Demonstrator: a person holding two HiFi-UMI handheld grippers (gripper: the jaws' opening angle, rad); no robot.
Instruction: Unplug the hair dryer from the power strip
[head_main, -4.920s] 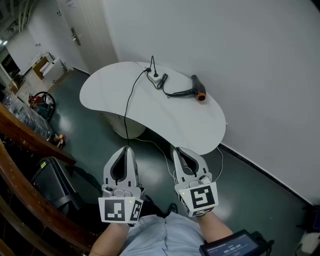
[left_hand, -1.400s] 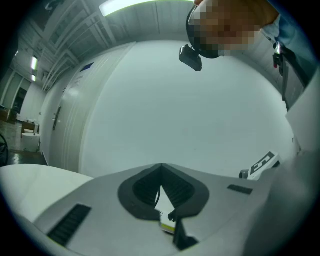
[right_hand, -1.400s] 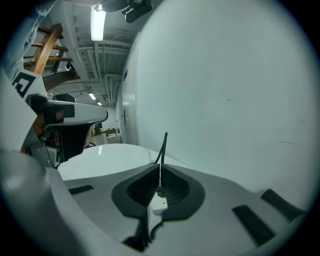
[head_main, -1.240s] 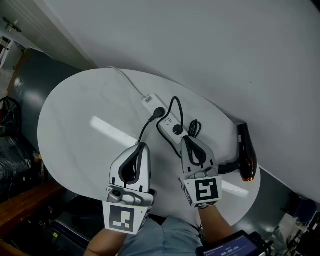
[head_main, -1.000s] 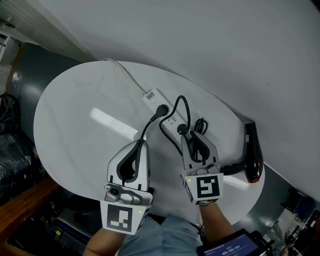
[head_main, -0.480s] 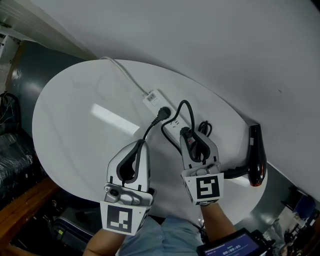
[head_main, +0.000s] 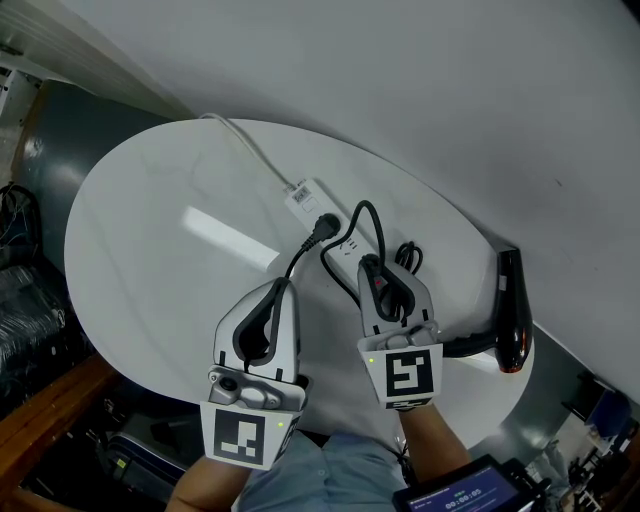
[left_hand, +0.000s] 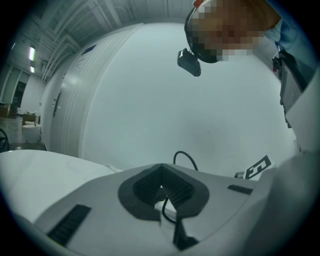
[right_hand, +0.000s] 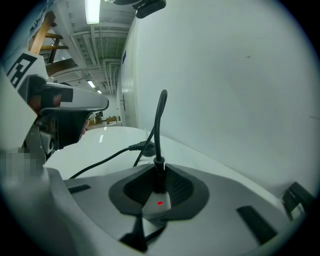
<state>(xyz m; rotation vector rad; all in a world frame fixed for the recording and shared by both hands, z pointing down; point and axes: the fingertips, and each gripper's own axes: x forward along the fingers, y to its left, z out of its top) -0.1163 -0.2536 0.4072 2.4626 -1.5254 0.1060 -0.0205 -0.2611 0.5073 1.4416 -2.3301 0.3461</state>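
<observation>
A white power strip (head_main: 343, 243) lies on the white oval table (head_main: 170, 260). The black hair dryer (head_main: 510, 305) lies at the table's right edge, its cord coiled (head_main: 405, 258) beside the strip. My right gripper (head_main: 374, 268) is on the dryer's black plug (right_hand: 159, 172), which stands upright in the strip above a red light (right_hand: 159, 202). Its jaws have just been closing, and the pads now press the plug. My left gripper (head_main: 282, 288) hovers shut and empty to the left, over a second black cable (head_main: 296, 262). In the left gripper view the left gripper (left_hand: 161, 172) shows its tips meeting.
A second black plug (head_main: 325, 225) sits further up the strip. The strip's white cable (head_main: 245, 150) runs off to the upper left. A pale wall (head_main: 450, 100) stands close behind the table. Dark floor and wooden furniture (head_main: 40, 410) lie to the left.
The person has come up to the table. Over the last second the right gripper has edged onto the plug and narrowed its jaws around it. The left gripper has hardly moved.
</observation>
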